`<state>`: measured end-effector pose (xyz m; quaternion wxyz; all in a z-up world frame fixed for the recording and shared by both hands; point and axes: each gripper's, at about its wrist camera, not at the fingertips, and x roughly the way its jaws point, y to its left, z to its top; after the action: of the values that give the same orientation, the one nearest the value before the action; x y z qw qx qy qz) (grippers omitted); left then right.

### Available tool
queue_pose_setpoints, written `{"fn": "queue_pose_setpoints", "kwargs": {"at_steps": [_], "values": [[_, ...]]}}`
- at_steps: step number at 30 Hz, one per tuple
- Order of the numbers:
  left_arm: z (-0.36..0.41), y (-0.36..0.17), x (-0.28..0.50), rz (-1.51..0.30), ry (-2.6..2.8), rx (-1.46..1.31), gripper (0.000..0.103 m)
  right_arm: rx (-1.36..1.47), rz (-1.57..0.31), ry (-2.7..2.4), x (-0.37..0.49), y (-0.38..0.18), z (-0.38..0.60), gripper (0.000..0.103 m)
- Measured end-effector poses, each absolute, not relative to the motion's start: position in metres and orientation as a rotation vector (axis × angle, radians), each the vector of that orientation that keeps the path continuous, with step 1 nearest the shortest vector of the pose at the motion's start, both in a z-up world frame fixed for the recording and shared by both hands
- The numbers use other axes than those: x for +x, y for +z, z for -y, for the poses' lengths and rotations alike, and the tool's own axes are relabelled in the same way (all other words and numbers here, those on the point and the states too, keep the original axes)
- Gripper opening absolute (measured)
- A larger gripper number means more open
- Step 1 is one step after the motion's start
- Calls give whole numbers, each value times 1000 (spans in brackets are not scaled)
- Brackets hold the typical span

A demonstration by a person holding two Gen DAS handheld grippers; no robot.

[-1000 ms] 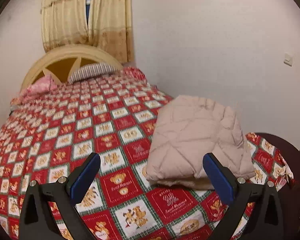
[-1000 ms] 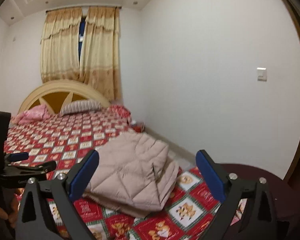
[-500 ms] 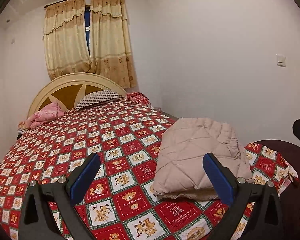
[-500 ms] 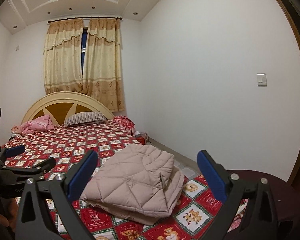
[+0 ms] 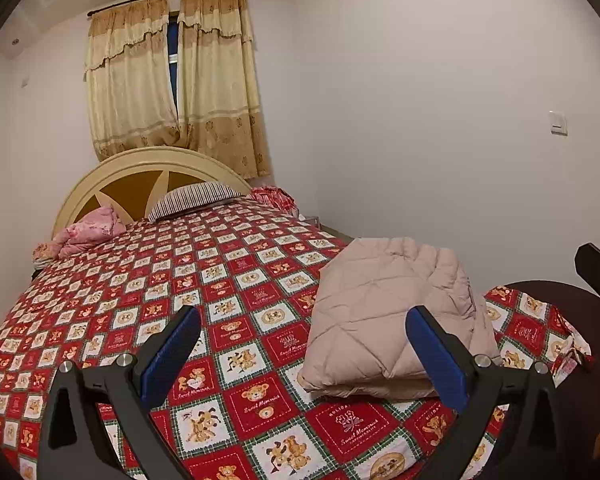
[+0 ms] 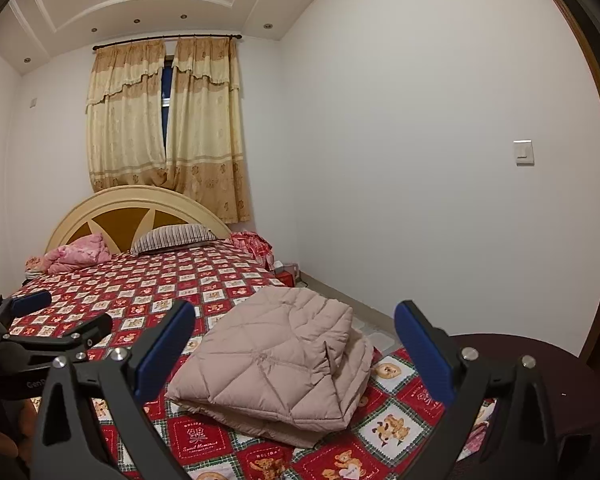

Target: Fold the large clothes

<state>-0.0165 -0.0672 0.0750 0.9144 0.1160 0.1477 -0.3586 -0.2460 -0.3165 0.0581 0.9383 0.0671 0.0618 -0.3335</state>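
A beige quilted jacket [image 5: 384, 312] lies folded into a compact rectangle on the red patterned bedspread [image 5: 204, 280], near the foot corner on the wall side. It also shows in the right wrist view [image 6: 276, 360]. My left gripper [image 5: 300, 356] is open and empty, held back from the jacket above the foot of the bed. My right gripper [image 6: 292, 348] is open and empty, also back from the jacket. The left gripper shows at the left edge of the right wrist view [image 6: 40, 320].
A striped pillow [image 5: 192, 196] and a pink bundle [image 5: 84, 232] lie by the cream headboard [image 5: 140, 172]. A white wall [image 5: 420, 120] runs along the bed's right side. A dark rounded footboard [image 6: 540, 360] stands at the near right corner.
Both grippers have risen and pulled back from the bed, so the views tilt up toward the curtains and ceiling. The jacket has not moved. Both grippers stay open.
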Motion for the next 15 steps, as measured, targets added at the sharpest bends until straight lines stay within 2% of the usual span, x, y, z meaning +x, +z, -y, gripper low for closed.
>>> {"fn": "queue_pose_setpoints", "kwargs": {"at_steps": [15], "values": [[67,74,-15,-310,-739,241,102,160,-136,-691,-247,58,321,102]]}}
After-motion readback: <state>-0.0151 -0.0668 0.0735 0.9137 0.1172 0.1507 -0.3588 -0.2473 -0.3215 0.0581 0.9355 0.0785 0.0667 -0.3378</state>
